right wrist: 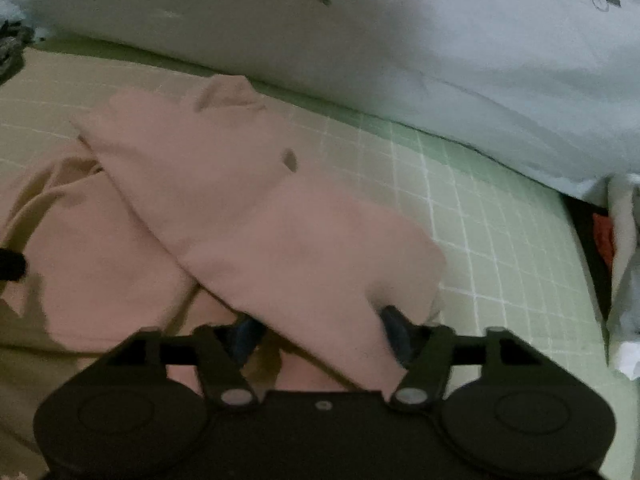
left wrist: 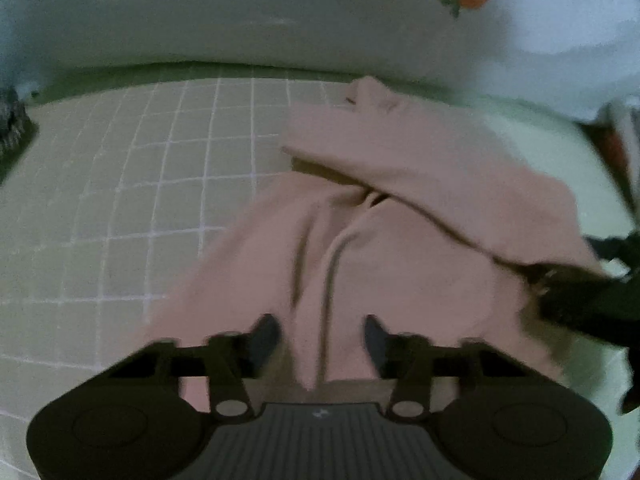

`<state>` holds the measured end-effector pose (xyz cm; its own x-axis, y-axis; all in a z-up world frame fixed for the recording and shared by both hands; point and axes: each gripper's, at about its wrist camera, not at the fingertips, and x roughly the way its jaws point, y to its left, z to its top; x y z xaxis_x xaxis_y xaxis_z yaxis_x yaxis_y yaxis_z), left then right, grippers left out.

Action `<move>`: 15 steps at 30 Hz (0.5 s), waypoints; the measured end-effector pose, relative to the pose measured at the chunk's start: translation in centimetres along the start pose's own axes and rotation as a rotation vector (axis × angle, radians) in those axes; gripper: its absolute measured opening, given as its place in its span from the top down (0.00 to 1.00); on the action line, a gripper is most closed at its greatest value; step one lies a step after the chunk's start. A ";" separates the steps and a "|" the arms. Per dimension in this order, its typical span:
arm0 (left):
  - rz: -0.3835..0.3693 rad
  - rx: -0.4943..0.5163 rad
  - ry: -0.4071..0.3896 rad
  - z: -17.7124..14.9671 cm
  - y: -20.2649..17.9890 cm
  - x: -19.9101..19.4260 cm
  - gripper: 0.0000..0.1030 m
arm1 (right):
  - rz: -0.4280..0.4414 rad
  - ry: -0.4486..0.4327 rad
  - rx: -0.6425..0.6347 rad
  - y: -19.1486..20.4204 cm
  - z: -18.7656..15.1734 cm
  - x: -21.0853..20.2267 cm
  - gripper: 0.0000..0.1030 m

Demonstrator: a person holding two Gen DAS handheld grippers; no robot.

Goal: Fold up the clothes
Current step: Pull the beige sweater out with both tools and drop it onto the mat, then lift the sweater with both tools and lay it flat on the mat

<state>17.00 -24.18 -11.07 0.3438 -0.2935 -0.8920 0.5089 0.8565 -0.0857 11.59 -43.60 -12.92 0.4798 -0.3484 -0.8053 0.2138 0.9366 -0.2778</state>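
a pink garment lies on a green checked bed sheet, one part folded across itself. the left tool hangs over it, fingers apart with a fabric ridge between. the right tool stands spread, cloth draped across its fingers.

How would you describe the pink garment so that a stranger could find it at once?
Start from the green bed sheet with thin white grid lines, below the pale quilt printed with an orange carrot. The pink garment lies on that sheet, one part folded across the rest. It is the only plain pink, unpatterned cloth there.
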 end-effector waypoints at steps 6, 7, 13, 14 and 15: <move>-0.030 -0.057 0.011 0.5 2.6 0.1 0.94 | 0.034 -0.015 0.198 -3.1 -0.5 -1.0 0.85; -0.032 -0.060 0.009 0.5 2.8 0.1 0.94 | 0.036 -0.016 0.222 -3.2 -0.7 -1.2 0.85; -0.048 -0.079 -0.004 0.7 3.2 0.2 0.94 | 0.026 -0.020 0.251 -3.3 -0.5 -1.8 0.87; -0.053 -0.084 -0.006 0.7 3.4 0.1 0.94 | 0.026 -0.019 0.256 -3.3 -0.5 -1.9 0.87; -0.057 -0.090 -0.008 0.6 3.6 0.0 0.94 | 0.025 -0.017 0.261 -3.3 -0.4 -1.9 0.87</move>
<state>19.33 -21.34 -11.09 0.3231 -0.3458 -0.8809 0.4552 0.8729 -0.1756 9.59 -46.04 -10.69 0.5018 -0.3279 -0.8004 0.4131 0.9039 -0.1114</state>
